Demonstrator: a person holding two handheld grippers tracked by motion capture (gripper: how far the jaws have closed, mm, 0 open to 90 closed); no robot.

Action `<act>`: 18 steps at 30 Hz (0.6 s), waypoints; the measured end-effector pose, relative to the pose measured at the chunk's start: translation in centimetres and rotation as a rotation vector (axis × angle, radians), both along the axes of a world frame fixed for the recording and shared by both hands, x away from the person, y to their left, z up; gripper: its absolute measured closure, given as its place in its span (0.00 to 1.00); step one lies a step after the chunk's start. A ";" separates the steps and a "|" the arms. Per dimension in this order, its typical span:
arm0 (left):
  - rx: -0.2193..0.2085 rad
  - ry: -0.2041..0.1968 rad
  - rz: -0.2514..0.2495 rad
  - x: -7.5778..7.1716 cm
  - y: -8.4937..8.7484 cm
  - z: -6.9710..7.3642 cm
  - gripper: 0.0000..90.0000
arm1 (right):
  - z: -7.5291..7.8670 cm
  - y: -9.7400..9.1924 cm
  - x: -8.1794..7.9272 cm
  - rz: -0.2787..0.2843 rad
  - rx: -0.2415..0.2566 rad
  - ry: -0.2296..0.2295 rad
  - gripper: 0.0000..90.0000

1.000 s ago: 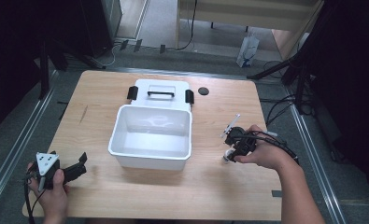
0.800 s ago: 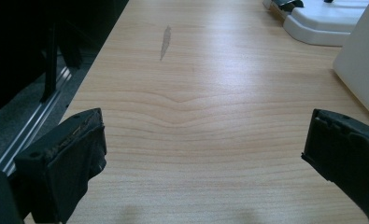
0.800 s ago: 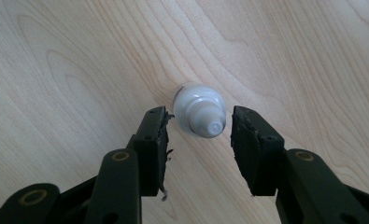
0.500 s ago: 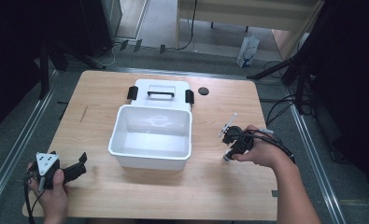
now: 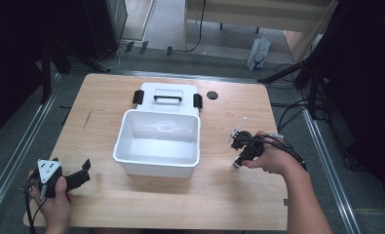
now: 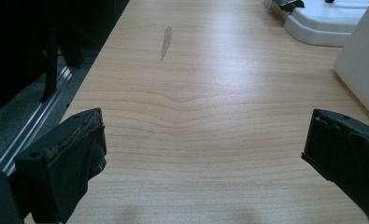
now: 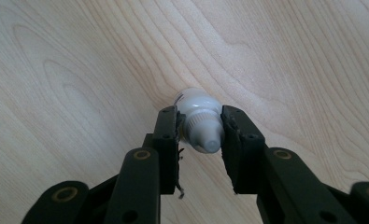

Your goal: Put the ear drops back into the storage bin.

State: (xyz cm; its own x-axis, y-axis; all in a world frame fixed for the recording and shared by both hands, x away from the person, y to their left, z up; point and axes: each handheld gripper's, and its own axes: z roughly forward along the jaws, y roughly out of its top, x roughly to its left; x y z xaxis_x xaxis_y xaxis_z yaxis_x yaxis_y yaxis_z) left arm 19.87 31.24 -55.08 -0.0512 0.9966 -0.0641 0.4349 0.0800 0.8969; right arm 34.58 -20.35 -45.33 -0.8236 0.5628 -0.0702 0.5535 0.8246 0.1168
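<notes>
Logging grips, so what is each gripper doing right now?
Left gripper: open, holding nothing.
Right gripper: just closed on a small white bottle standing on the table.

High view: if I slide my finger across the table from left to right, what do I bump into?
Left tool → open white box → small black disc → right tool, shut on a small white bottle.
</notes>
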 end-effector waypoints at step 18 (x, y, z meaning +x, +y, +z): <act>0.004 0.001 0.001 0.0 0.0 0.0 0.00 | 2.5 0.9 0.2 0.091 0.001 -0.025 0.80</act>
State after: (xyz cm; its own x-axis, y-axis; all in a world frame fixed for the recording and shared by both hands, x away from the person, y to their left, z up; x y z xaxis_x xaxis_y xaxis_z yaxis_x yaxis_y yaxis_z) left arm 19.85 31.20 -55.07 -0.0526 0.9968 -0.0602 0.4356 0.0771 0.8968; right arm 34.78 -19.42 -42.83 -0.8695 0.4855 -0.0911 0.4730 0.8714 0.1301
